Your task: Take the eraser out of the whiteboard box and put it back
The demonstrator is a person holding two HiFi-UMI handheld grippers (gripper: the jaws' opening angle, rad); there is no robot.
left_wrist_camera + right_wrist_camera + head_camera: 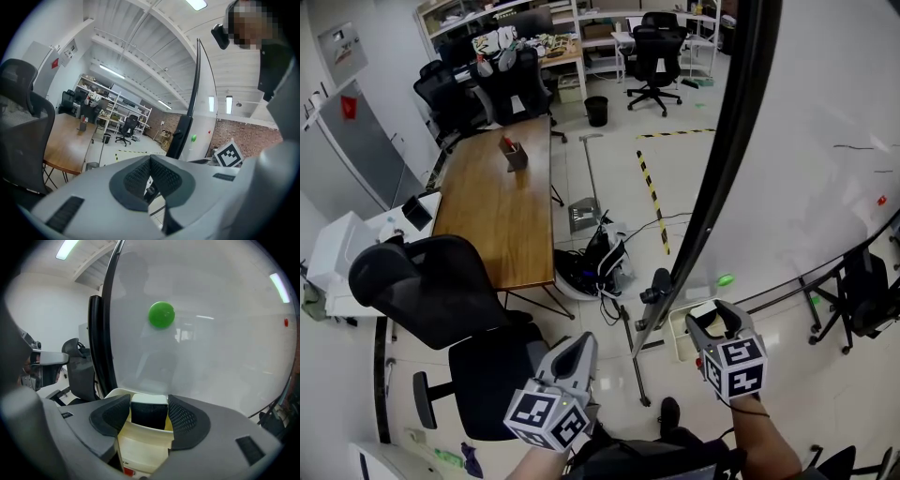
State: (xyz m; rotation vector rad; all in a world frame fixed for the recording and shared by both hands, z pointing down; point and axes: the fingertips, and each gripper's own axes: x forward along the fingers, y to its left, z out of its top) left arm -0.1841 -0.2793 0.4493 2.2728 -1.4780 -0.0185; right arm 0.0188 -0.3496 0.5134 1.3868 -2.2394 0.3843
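The whiteboard (pixel 825 141) fills the right of the head view, and a cream box (pixel 682 342) hangs at its lower edge. In the right gripper view the eraser (pixel 149 414), with a white top and a black felt face, stands upright inside that box (pixel 140 446). My right gripper (pixel 149 404) reaches into the box with a jaw on either side of the eraser; the pads sit very close to its sides without visibly squeezing it. My left gripper (pixel 581 345) hangs to the left over the floor, away from the box. Its pads (pixel 140 176) are together with nothing between them.
A green magnet (pixel 161 315) sticks on the board above the box. The board's black frame post (pixel 727 159) runs just left of my right gripper. A black office chair (pixel 431 281), a wooden table (pixel 497 197), and cables and a bag on the floor (pixel 595 262) lie to the left.
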